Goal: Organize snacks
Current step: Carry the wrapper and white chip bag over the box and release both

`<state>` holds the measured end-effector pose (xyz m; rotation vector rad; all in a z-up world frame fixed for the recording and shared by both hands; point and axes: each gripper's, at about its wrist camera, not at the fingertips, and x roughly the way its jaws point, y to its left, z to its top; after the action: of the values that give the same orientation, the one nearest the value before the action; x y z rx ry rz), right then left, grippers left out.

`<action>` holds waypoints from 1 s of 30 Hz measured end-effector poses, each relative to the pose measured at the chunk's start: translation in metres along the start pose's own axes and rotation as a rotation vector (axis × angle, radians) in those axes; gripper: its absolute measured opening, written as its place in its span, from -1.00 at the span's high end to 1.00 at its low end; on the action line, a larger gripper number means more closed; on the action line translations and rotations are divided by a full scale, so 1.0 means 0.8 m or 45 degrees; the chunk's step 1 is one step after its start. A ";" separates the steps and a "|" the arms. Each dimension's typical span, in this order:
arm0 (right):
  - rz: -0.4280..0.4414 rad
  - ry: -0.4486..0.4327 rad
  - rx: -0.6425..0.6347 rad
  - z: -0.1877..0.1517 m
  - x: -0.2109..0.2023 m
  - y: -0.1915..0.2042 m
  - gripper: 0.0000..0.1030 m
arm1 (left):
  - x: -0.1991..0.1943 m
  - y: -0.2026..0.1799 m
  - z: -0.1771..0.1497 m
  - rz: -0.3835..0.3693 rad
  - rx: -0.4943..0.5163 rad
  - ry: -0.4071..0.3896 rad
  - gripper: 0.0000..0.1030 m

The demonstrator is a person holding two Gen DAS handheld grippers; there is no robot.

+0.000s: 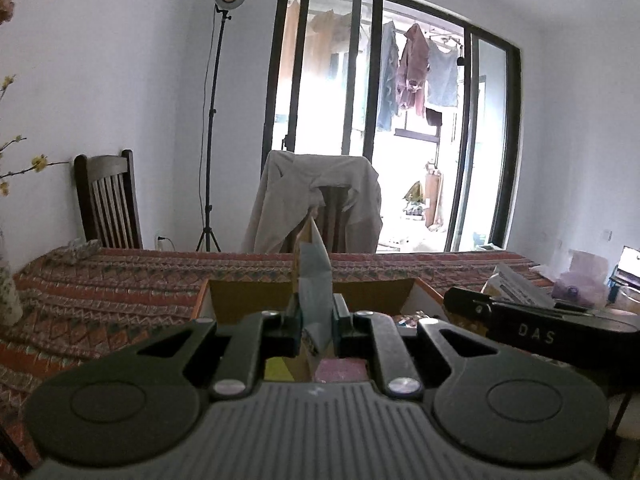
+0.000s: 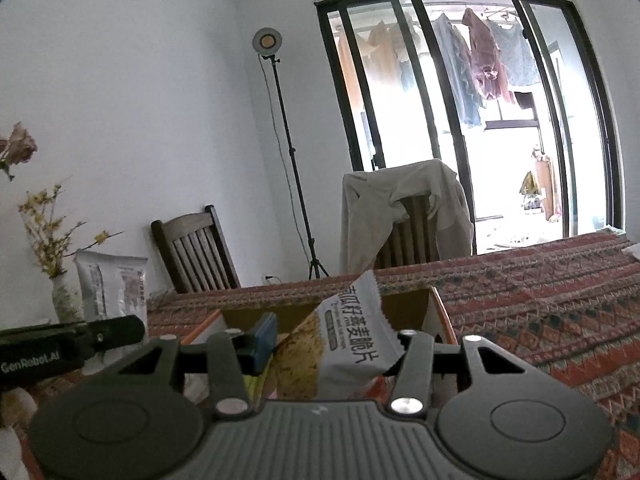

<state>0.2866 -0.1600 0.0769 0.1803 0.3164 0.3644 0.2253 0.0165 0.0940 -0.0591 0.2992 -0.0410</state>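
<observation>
A patterned cloth covers the surface (image 1: 100,300). On it stands an open cardboard box (image 1: 240,300). Above the box, the left gripper (image 1: 316,320) is clamped tight on an upright snack packet (image 1: 314,276) — edge-on. The right gripper (image 2: 332,344) pinches a tilted oat-crisp packet (image 2: 352,332) over the same box.

Matt black plastic gripper bodies (image 1: 316,320) with bright metal rivets (image 2: 406,404) sat before the cardboard box (image 2: 404,308), whose matt brown walls backed a smooth snack packet (image 2: 352,344), and beyond it lay a coarse woven tablecloth (image 2: 540,304) and wooden chairs (image 2: 196,248).
</observation>
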 end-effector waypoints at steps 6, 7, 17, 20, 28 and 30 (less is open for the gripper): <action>-0.033 0.003 0.018 0.007 0.050 -0.009 0.08 | 0.052 0.005 0.007 0.012 -0.017 0.020 0.72; -0.046 -0.004 0.024 0.004 0.057 -0.012 0.08 | 0.062 0.007 0.005 0.019 -0.021 0.026 0.72; -0.044 0.064 0.008 -0.024 0.091 -0.023 0.08 | 0.120 0.038 -0.026 0.049 -0.065 0.145 0.72; -0.051 0.088 -0.001 -0.028 0.095 -0.021 0.08 | 0.123 0.039 -0.030 0.045 -0.063 0.147 0.72; -0.067 0.140 -0.012 -0.036 0.098 -0.020 -0.37 | 0.122 0.048 -0.040 0.096 -0.119 0.153 -0.33; -0.069 0.118 -0.013 -0.035 0.094 -0.019 -0.97 | 0.115 0.051 -0.040 0.132 -0.139 0.113 -0.96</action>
<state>0.3489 -0.1423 0.0264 0.1444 0.4101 0.3212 0.3047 0.0510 0.0341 -0.1506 0.3926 0.0761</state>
